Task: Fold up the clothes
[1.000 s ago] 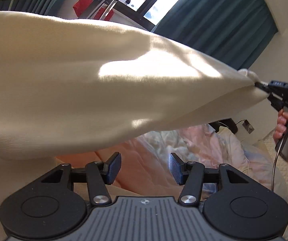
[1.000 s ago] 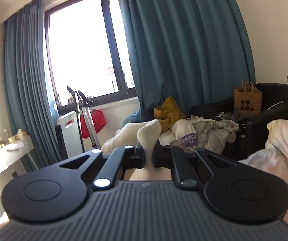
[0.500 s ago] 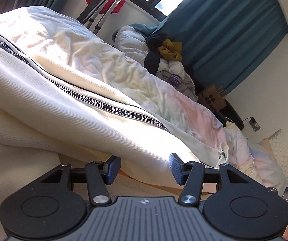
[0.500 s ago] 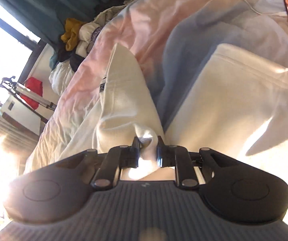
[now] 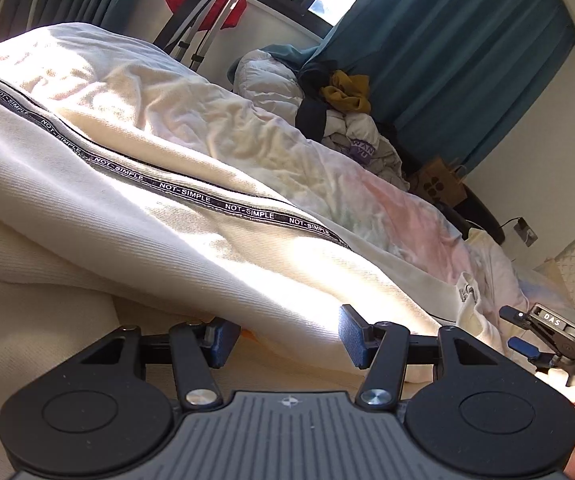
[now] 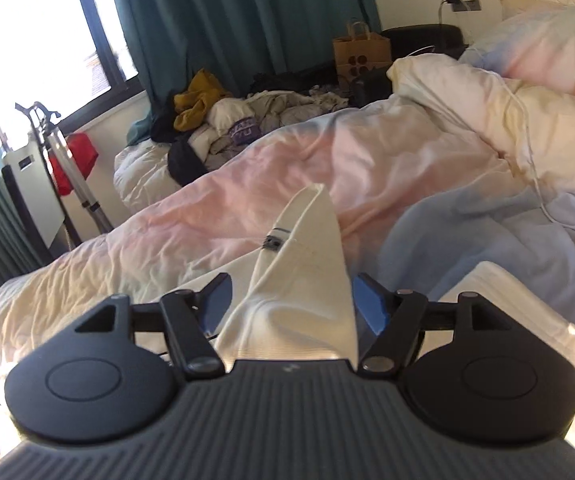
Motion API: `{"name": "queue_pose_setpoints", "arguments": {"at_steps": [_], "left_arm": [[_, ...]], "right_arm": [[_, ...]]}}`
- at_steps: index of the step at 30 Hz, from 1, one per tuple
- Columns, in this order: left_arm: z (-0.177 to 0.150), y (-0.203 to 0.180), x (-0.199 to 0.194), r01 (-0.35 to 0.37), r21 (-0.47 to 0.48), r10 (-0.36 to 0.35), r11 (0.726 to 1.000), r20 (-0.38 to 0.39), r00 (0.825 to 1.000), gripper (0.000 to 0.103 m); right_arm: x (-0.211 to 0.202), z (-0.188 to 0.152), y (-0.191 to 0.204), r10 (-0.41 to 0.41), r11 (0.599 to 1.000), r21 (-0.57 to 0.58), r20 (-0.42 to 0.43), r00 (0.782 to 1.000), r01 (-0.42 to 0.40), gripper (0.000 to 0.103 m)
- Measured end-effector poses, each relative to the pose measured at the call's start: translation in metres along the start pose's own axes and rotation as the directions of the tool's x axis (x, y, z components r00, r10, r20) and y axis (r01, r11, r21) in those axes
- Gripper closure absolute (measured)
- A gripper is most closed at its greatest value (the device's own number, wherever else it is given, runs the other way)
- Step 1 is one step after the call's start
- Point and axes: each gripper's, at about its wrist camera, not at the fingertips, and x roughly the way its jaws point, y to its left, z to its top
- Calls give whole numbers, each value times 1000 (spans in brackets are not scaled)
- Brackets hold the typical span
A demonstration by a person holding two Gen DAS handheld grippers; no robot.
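Cream ribbed-knit garment [image 5: 135,232] lies heaped on the bed's wrinkled pastel duvet [image 5: 367,184], black lettered tape running along it toward 4 o'clock. Left gripper [image 5: 283,340]: jaws apart, blue textured pads bracketing the hem, no clamp. Right gripper [image 6: 291,300]: jaws apart, a peaked fabric corner [image 6: 307,248] standing loose between them. Teal curtain [image 5: 447,60] at 1 o'clock.

"NOT-SIMPLE" repeats along the cream garment's black band [image 5: 191,196]; "DAS" marks the right gripper [image 5: 521,330].

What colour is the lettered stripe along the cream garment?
The stripe on the garment is black with white lettering, clearest in the left wrist view.
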Motion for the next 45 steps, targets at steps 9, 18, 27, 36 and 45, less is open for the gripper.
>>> {"name": "queue_pose_setpoints", "arguments": {"at_steps": [9,18,27,36,45], "left_arm": [[-2,0,-1,-11,10,11,1000,2,1000,46],[-6,-3,-2,-18,40,18,999,-1,1000,45],[-8,-6,-3,-28,50,28,998,0,1000,44],[-10,-9,-2,-50,64,49,997,12,999,42],[-12,-11,8,-86,79,84,993,38,996,41]], "right_arm": [[48,-28,26,-119,956,-282,-135,984,77,33],[14,2,-41,-198,976,85,-26,980,200,78],[10,5,-138,-272,789,550,-88,958,275,72],[80,44,-91,-70,985,155,-22,997,73,34],[137,56,-65,-72,997,-28,-41,997,71,34]]}}
